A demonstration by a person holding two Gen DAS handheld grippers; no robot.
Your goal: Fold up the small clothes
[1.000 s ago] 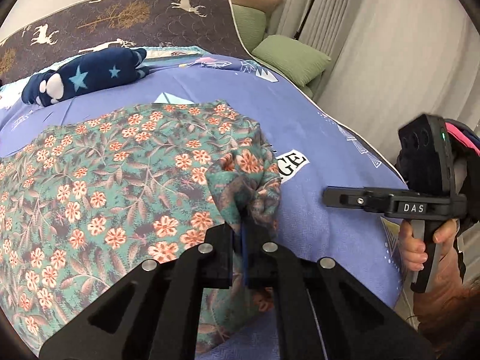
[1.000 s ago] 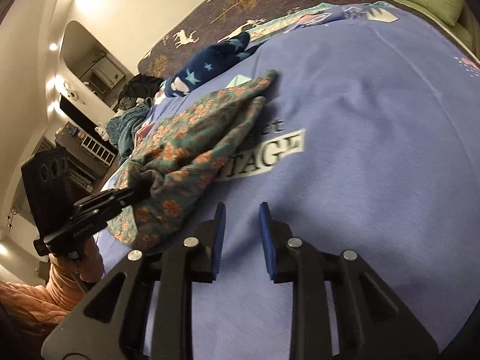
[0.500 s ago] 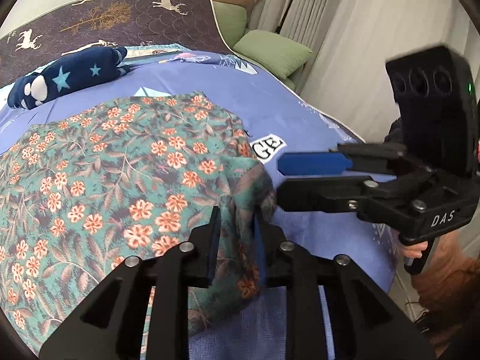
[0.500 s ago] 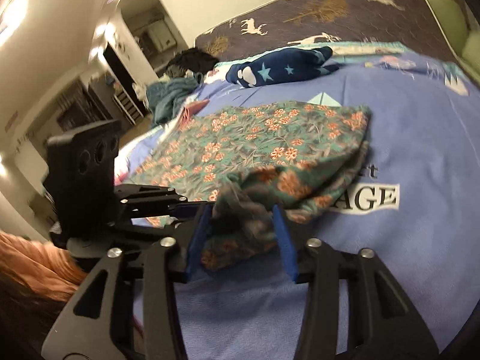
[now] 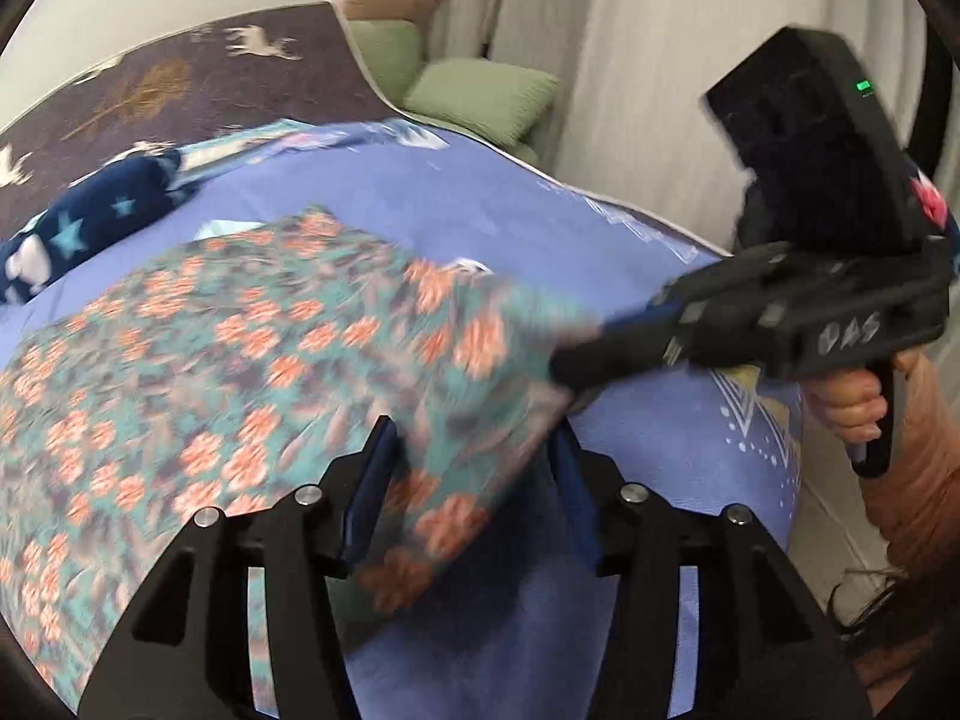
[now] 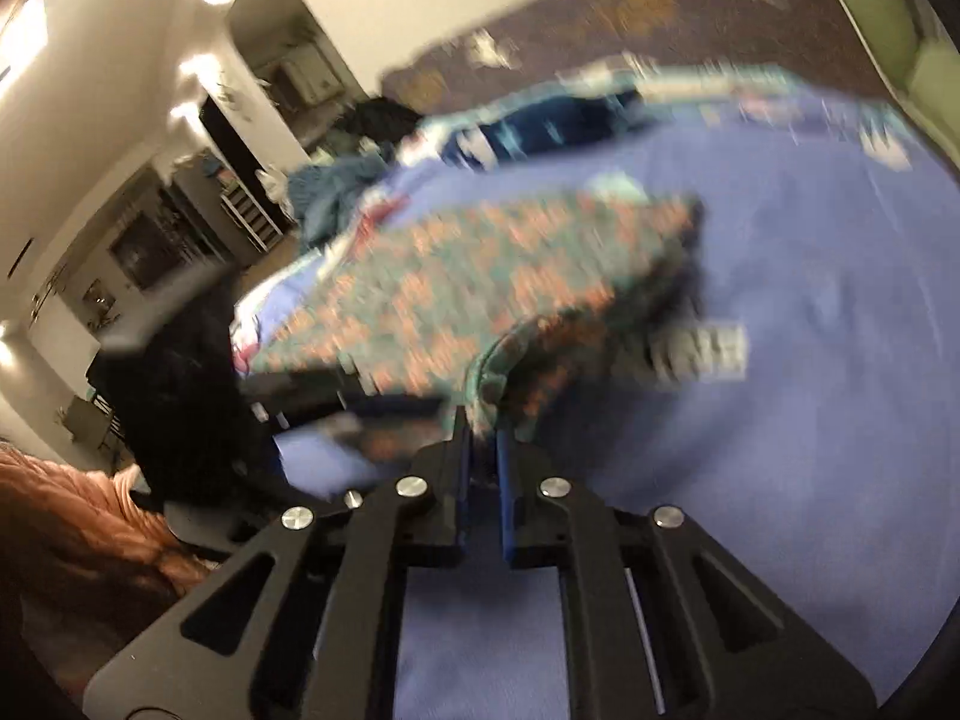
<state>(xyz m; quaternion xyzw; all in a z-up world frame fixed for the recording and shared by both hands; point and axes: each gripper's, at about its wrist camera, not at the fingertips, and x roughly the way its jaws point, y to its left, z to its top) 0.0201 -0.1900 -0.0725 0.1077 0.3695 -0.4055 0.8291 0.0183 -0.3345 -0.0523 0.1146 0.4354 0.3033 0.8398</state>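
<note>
A teal garment with orange flowers lies spread on the blue bedspread. Its near right corner is lifted. My right gripper is shut on that corner of the floral garment. In the left wrist view the right gripper reaches in from the right, a hand on its handle, its tip at the cloth. My left gripper is just below that corner and its jaws are opening. The cloth hangs loosely between the fingers and the pads do not press on it. Both views are blurred by motion.
A navy star-patterned bundle lies at the bed's far left. Behind it is a dark deer-print cover. Green cushions and pale curtains stand at the far right. A teal clothes pile sits at the bed's left edge.
The left jaws, earlier pinched on the garment's corner, have let go and spread. The right gripper swung in from the right, straddled that corner with open jaws, then closed on it.
</note>
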